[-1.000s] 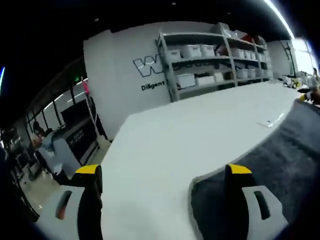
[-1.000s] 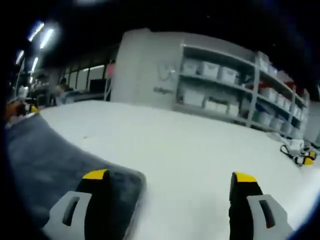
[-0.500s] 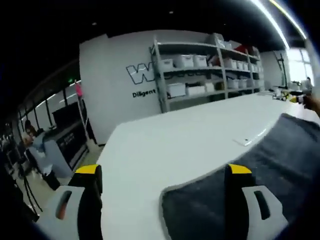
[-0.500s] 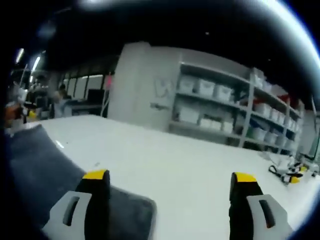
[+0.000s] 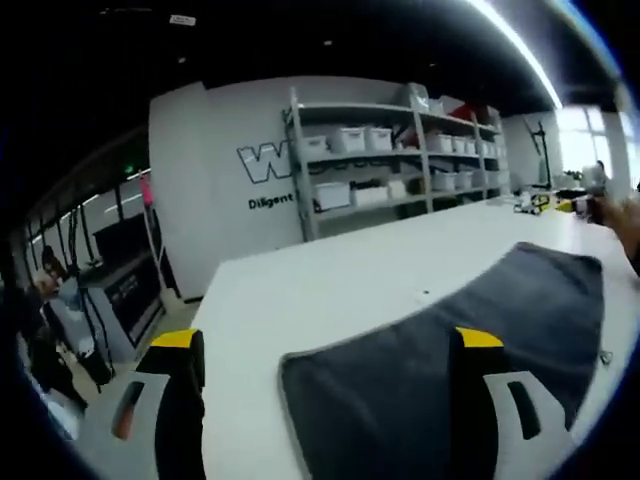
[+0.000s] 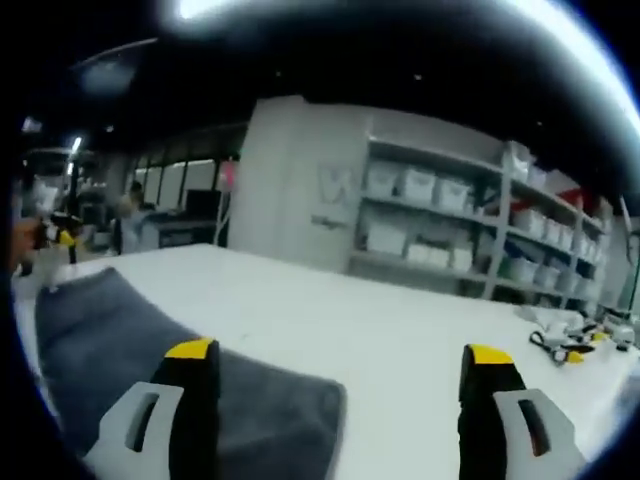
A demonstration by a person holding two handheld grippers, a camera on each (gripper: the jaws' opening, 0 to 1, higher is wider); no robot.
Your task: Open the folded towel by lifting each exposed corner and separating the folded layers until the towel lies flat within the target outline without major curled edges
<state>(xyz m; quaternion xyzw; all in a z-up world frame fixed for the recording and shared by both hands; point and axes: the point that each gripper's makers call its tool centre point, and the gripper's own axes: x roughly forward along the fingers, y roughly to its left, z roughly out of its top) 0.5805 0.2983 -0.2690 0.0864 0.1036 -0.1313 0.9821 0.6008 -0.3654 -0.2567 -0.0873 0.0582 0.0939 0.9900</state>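
Towel [image 5: 440, 350], dark grey, lay spread on the white bench [image 5: 320, 290] in the left gripper view, its near corner between the left gripper's [image 5: 325, 345] yellow-tipped fingers [image 5: 478, 345], which stood apart, gripping nothing. Shelving with white bins [image 5: 380, 165] lined the far wall. In the right gripper view the towel [image 6: 110, 340] reached behind the left-hand finger of the right gripper [image 6: 335, 360], its fingers [image 6: 487, 362] likewise spread.
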